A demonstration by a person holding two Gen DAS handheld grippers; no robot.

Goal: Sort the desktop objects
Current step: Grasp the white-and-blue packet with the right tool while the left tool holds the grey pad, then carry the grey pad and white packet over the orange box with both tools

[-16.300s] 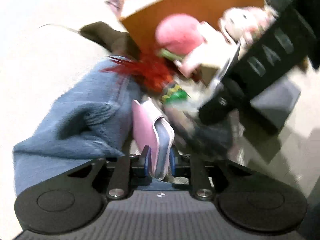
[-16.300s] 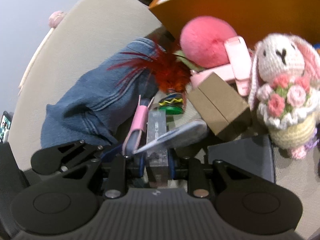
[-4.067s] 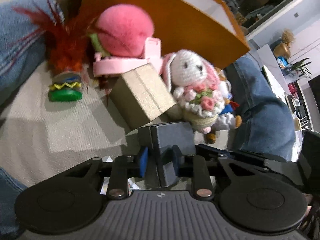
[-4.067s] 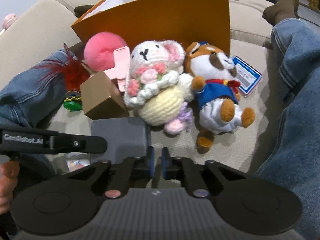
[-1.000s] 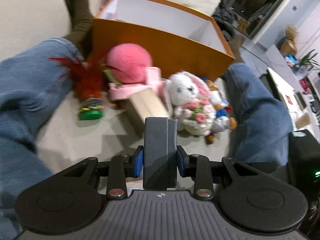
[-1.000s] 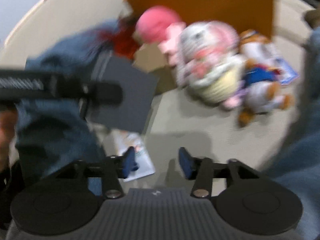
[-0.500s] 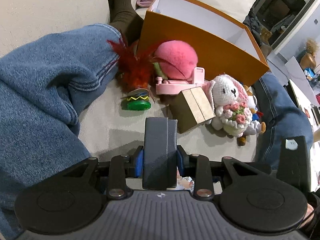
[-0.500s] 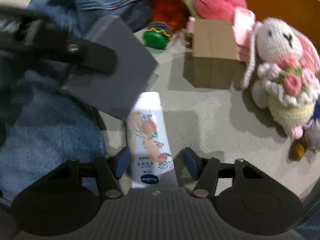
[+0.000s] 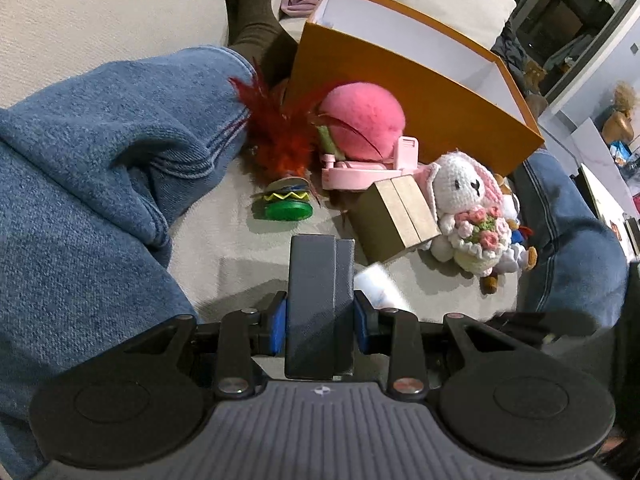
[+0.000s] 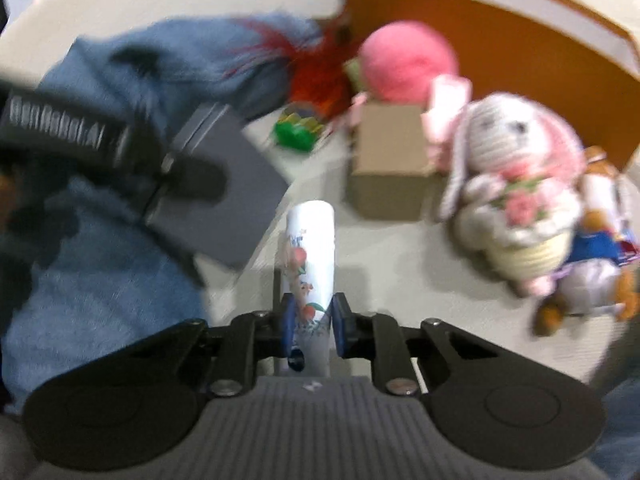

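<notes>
My left gripper (image 9: 320, 316) is shut on a dark grey flat box (image 9: 316, 280), held upright above the sofa seat. The same grey box (image 10: 224, 200) shows at the left of the blurred right wrist view. My right gripper (image 10: 310, 320) has its jaws closing on a white tube with a floral print (image 10: 310, 248), and its blue pads touch the tube's sides. The tube's end (image 9: 378, 284) shows as a white blur just right of the grey box. An open orange box (image 9: 420, 112) stands behind the toys.
A pink plush ball (image 9: 360, 120), a red feather toy on a green base (image 9: 288, 208), a pink plastic stand (image 9: 360, 168), a tan box (image 9: 396, 216) and a crocheted bunny (image 9: 468, 208) lie before the orange box. A person's jeans-clad legs (image 9: 100, 180) flank the pile.
The right gripper's jaws came together on the white tube, which now stands up off the seat between them. The left gripper keeps its hold on the grey box.
</notes>
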